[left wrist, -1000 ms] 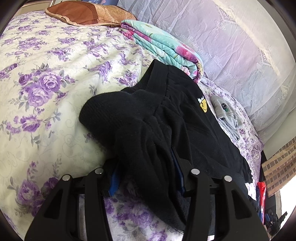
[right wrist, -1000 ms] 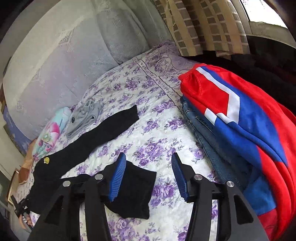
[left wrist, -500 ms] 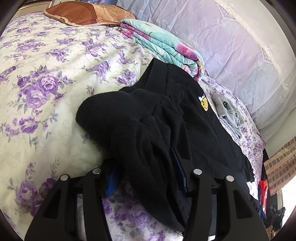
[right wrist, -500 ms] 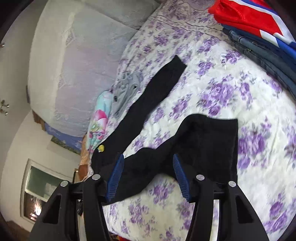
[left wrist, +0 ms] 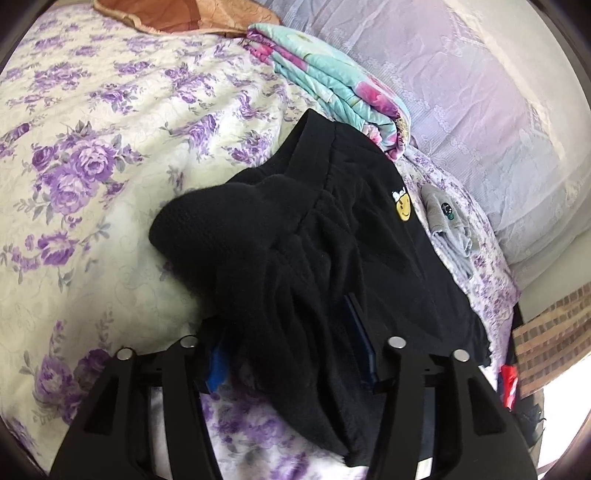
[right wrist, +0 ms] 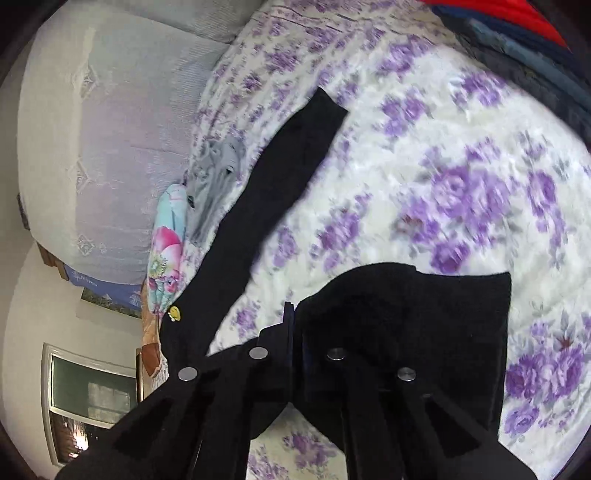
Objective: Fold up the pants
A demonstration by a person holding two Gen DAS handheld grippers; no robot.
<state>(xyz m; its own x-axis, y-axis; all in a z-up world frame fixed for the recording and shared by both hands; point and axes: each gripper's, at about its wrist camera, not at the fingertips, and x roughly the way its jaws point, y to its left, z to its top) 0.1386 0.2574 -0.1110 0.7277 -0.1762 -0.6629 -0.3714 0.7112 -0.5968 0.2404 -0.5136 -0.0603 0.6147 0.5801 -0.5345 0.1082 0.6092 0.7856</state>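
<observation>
Left hand-held gripper (left wrist: 291, 354) clamped a bunched fold of the black pants (left wrist: 332, 236), which lay on the floral bed (left wrist: 74, 184). Right hand-held gripper (right wrist: 295, 354), at 6 o'clock, pinched one leg's cuff (right wrist: 424, 314); the other leg (right wrist: 280, 177) stretched toward 12 o'clock.

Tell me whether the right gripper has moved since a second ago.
Yes. The right gripper swung away from the red and blue folded jacket and closed on the black pants leg.

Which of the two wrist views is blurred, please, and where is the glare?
Right wrist view: motion blur smears the floral bedspread, though the black pants near the camera stay fairly crisp. Left wrist view: sharp throughout, with blown-out daylight at the lower right edge and the usual fisheye bending.
</observation>
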